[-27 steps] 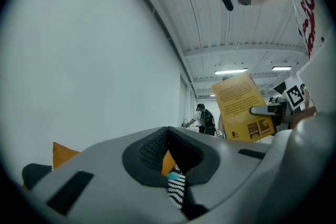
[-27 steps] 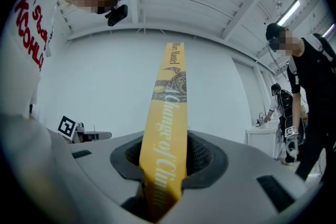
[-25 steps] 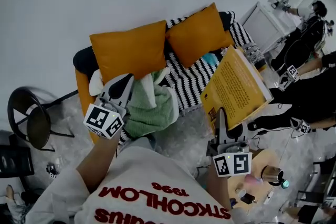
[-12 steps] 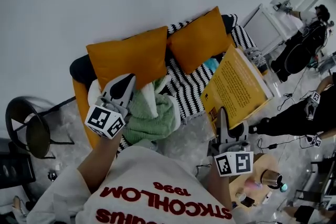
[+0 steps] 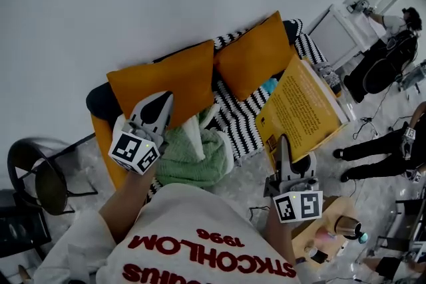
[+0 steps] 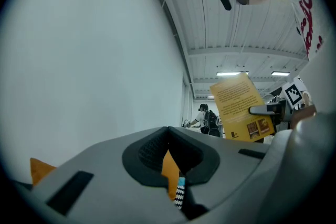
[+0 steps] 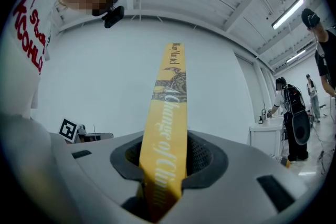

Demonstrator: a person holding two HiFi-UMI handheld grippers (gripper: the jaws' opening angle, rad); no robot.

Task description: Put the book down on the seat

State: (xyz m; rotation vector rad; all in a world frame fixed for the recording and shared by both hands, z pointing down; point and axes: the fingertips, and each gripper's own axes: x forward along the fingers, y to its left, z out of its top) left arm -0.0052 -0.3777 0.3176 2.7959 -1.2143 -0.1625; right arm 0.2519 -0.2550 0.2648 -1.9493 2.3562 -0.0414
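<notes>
- Over the right end of the orange sofa, as my head view shows it, my right hand-held gripper has its jaws partway apart and clamped on the yellow book.
- That gripper's own view shows the pads pressing both sides of the book's lower spine, with the printed title running up and away from the jaws.
- The book is tilted in the air, back cover toward my head, and it is off the seat.
- A black-and-white striped throw covers the seat and backrest.
- My left hand-held gripper has its jaws drawn together with nothing between them. Through the slit I see only a strip of orange and striped cloth.
- It hangs in front of the left orange cushion, and a second orange cushion leans just to the right.
- A rumpled green blanket lies on the seat's left part, near that gripper.
- A black chair stands left of the sofa.
</notes>
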